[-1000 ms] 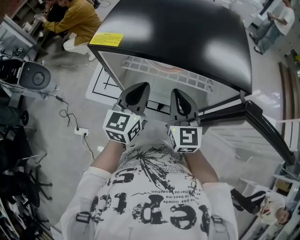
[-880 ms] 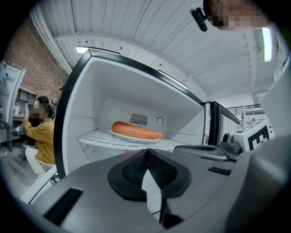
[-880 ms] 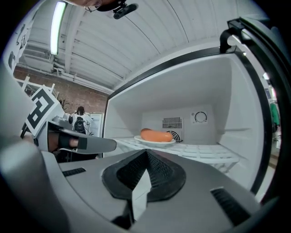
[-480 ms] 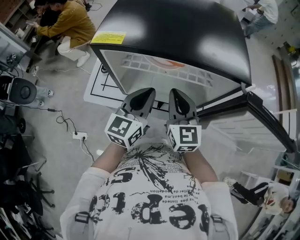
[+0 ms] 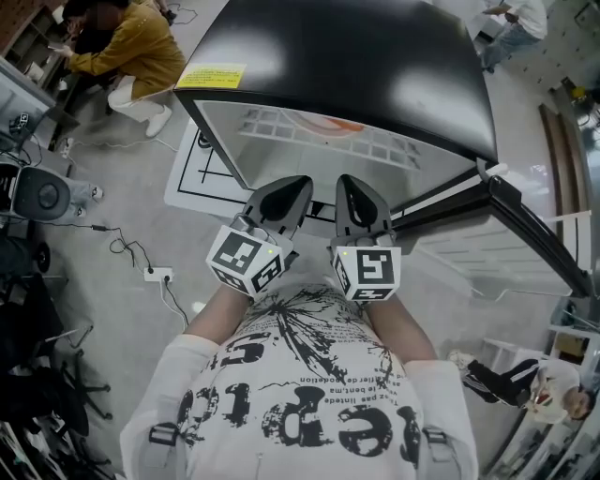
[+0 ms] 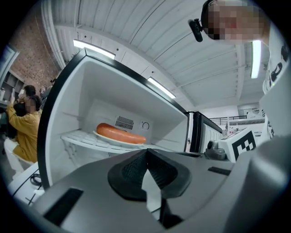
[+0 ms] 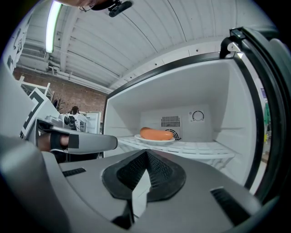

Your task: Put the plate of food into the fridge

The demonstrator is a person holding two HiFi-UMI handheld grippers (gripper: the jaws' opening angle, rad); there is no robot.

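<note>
A white plate [image 7: 154, 140] with a long orange sausage [image 7: 157, 134] rests on the white wire shelf [image 7: 195, 148] inside the open fridge. In the left gripper view the sausage [image 6: 120, 133] lies on the plate [image 6: 113, 140] at the shelf's middle. From the head view only the plate's orange edge [image 5: 323, 122] shows, under the fridge's black top [image 5: 347, 66]. My left gripper [image 5: 286, 187] and right gripper [image 5: 354, 187] sit side by side in front of the opening, close to my chest. Both point level at the shelf. Their jaws are shut and empty, well short of the plate.
The fridge door [image 5: 525, 234] stands open at the right. A person in a yellow top [image 5: 127, 52] crouches at the back left. Cables and a socket strip [image 5: 155, 274] lie on the floor at the left. Another person [image 5: 511, 28] stands far right.
My left gripper has swung slightly toward the right gripper. The right gripper has stayed where it was. The plate has not moved.
</note>
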